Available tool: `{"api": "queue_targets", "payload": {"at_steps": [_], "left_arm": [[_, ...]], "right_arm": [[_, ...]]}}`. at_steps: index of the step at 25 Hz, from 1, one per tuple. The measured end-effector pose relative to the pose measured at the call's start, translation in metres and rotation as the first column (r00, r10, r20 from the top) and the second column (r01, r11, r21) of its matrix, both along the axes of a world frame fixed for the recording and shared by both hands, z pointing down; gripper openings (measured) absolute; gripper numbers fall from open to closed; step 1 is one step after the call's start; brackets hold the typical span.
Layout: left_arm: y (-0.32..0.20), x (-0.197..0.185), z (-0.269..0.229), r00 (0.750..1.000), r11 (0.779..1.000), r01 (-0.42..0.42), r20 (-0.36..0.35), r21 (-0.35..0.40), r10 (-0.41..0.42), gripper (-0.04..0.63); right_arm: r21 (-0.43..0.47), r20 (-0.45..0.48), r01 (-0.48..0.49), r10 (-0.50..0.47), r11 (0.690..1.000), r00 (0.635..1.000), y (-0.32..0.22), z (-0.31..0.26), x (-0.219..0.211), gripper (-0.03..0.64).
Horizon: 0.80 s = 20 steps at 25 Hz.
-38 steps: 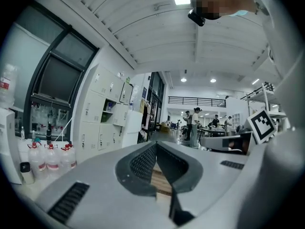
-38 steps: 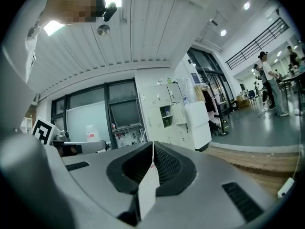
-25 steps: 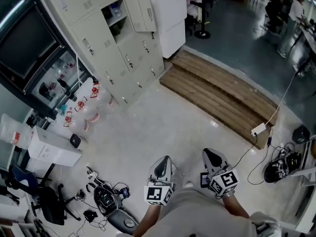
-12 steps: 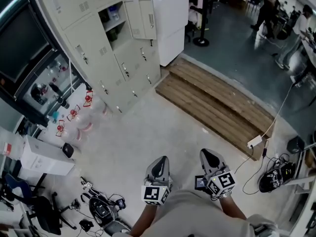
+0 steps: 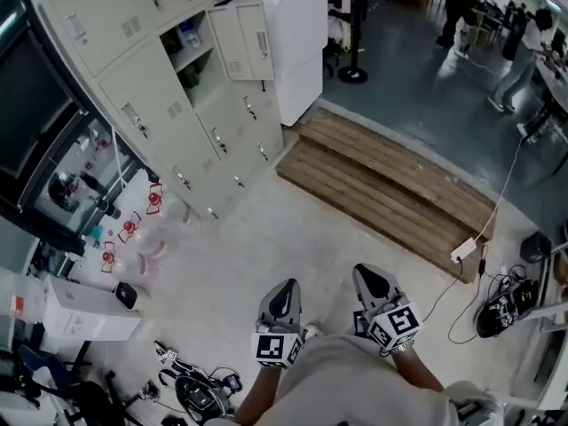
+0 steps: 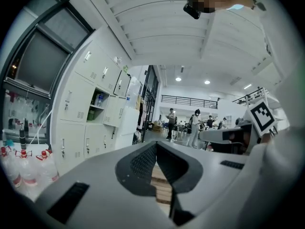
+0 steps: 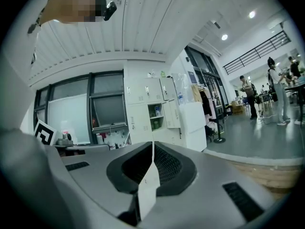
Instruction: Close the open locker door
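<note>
Metal is what the locker door [image 5: 241,30] looks to be made of, thin and painted pale cream like the other lockers [image 5: 151,105]. It is probably stiff and light and swings easily on its hinge. A soft push should do, not a grab. I think the best spot to push is the flat front near the free edge, where a small dark handle shows, far from the hinge. The door is at the top of the head view, a little left of the middle. It stands swung out just to the right of an open shelf space [image 5: 185,56] with a bottle and something green inside. It is well away from both grippers. The left gripper [image 5: 286,284] and right gripper [image 5: 368,273] sit at the bottom of the frame, jaws pressed together, holding nothing.
</note>
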<state>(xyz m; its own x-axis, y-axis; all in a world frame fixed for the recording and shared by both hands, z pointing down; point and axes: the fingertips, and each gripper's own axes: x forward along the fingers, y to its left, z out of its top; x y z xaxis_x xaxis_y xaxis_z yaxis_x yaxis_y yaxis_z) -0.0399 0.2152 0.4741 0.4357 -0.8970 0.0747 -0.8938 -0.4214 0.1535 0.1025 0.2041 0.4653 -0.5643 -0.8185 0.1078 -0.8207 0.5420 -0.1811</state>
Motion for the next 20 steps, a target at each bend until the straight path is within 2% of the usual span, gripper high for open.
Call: {"api": "queue_targets", "payload": {"at_steps": [9, 20], "left_arm": [[-0.019, 0.008, 0.007, 0.999, 0.999, -0.042, -0.018, -0.023, 0.042, 0.008], [-0.085, -0.004, 0.014, 0.998, 0.998, 0.055, 0.002, -0.041, -0.055, 0.008]], "right_arm": [[-0.044, -0.01, -0.054, 0.053, 0.998, 0.999, -0.021, 0.015, 0.013, 0.031], [-0.032, 0.018, 0.034, -0.033, 0.999, 0.999, -0.111, 0.02, -0.002, 0.031]]}}
